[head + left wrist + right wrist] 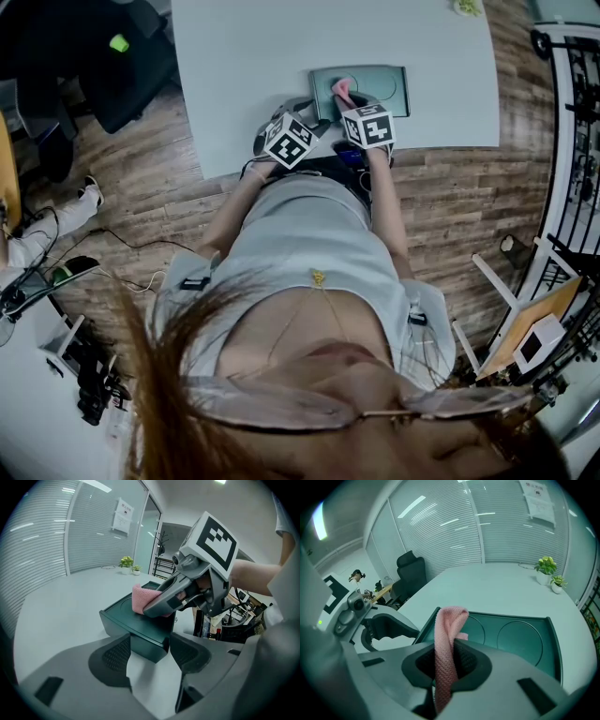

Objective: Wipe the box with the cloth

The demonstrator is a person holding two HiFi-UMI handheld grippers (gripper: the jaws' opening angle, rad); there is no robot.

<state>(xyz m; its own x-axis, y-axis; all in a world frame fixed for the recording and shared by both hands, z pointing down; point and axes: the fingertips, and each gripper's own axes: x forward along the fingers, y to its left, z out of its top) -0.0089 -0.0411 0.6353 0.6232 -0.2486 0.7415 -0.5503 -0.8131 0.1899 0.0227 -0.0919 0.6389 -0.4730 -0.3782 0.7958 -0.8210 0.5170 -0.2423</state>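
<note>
Right gripper view: my right tool (pixel 450 667) pinches the pink knitted cloth (pixel 447 634) onto the dark green plastic box (pixel 520 639) on the pale surface (pixel 497 588). My left tool (pixel 149 656) clamps the box's corner. Most of the wiping looks left to do.

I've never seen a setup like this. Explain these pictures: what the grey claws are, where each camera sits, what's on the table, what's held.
No robot here: a person holds a two-jaw gripper in each hand. The top-down picture comes from a camera on the person's head. The other two come from cameras riding on each gripper, looking along its jaws. The cubes with square markers are parts of the grippers. On the pale table lies a dark green box with two round recesses; potted plants stand near the far edge. The left gripper clamps the box's near corner. The right gripper is shut on a pink cloth, whose folded end reaches over the box.
</note>
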